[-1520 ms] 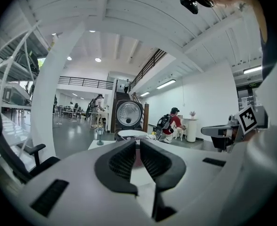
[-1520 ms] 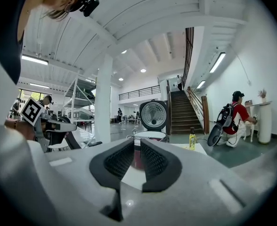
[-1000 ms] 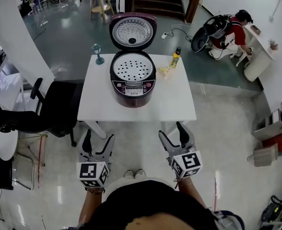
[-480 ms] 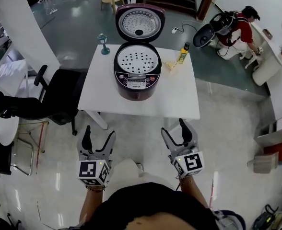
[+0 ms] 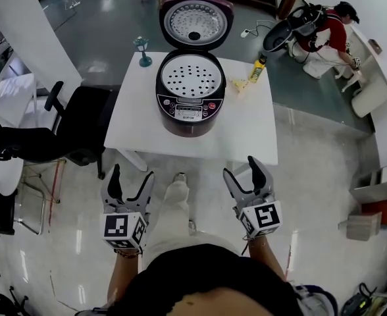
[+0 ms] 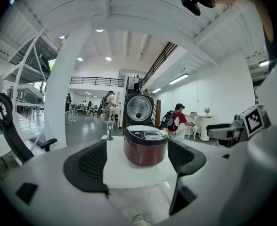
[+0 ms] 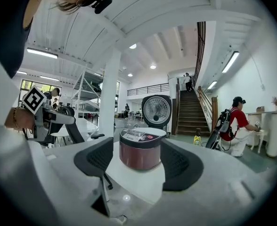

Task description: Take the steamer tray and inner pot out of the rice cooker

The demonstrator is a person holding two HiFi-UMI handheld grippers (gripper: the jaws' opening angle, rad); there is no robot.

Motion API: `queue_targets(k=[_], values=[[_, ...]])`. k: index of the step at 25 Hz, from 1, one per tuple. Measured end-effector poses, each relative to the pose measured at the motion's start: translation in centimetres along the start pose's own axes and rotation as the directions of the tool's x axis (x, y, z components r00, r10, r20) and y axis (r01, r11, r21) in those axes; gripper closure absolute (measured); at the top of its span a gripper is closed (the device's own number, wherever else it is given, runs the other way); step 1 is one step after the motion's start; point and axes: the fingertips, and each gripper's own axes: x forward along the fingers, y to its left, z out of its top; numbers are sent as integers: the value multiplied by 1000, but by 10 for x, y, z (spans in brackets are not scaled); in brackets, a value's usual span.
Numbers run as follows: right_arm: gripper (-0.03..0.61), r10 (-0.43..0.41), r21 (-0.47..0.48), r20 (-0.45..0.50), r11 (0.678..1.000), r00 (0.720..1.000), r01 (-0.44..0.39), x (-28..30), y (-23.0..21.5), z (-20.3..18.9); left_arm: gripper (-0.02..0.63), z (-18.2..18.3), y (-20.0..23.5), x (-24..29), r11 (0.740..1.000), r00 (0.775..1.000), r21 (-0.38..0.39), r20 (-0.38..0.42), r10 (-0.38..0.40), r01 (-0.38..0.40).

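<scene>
A dark red rice cooker stands on the white table with its lid raised. A white perforated steamer tray sits in its mouth; the inner pot is hidden under it. My left gripper and right gripper hang open over the floor, short of the table's near edge, nothing between the jaws. The cooker shows between the open jaws in the left gripper view, and the same cooker in the right gripper view.
A yellow bottle and a pale scrap lie at the table's far right, a small teal stand at its far left. A black office chair stands left of the table. A person crouches at the far right.
The table and cooker have drawn closer as the person stepped forward. Both grippers stayed open and low in front of the body.
</scene>
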Motion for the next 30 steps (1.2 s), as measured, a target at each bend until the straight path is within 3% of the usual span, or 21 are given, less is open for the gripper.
queue_targets(k=[5,16,22,30], values=[[270,-16,-15,6,1000,1000,16,42,-24,11,230,5,15,52,1000,999,-10,-10,-30,30],[270,-46,-22,13,999,999,46,146,-79,43,230,56,49,172,997,997,12,4,-73,73],[270,-65,-2,-1,998,998,65,187,-100,47,230,65,55,220,988,988,19,-12,-154,155],[270,-96,-24,-27,995,995,96,237,-133,45,230,73,76,282,980,987,122,-58,-152,158]])
